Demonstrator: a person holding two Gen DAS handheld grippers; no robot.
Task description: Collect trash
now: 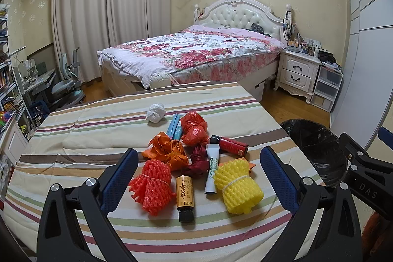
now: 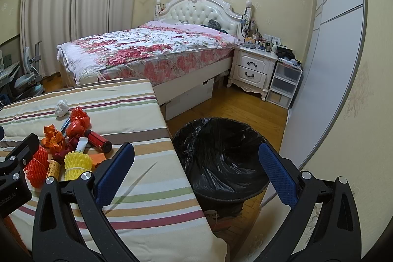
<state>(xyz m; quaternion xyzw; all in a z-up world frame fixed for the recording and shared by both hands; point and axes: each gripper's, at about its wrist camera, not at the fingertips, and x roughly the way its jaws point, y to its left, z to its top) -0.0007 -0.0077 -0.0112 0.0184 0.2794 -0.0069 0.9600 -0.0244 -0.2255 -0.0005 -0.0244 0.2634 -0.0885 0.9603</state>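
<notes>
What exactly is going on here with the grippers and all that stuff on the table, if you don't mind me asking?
A person holds a gripper in each hand for collecting trash. Both are open and empty. The left gripper hovers over a pile on the striped tablecloth: red foam net, yellow foam net, small bottles, a tube and crumpled bags. The right gripper points toward the black-lined trash bin beside the table. No trash can be seen in the bin.

A: left gripper [image 1: 199, 178] — jaws spread wide, nothing between the blue pads, hanging just above the striped table [image 1: 98, 119].

B: yep. right gripper [image 2: 196, 176] gaping too, empty, off the table's right edge. Its black body shows at the left cam's edge, looks level with the other, hard to tell though.
</notes>
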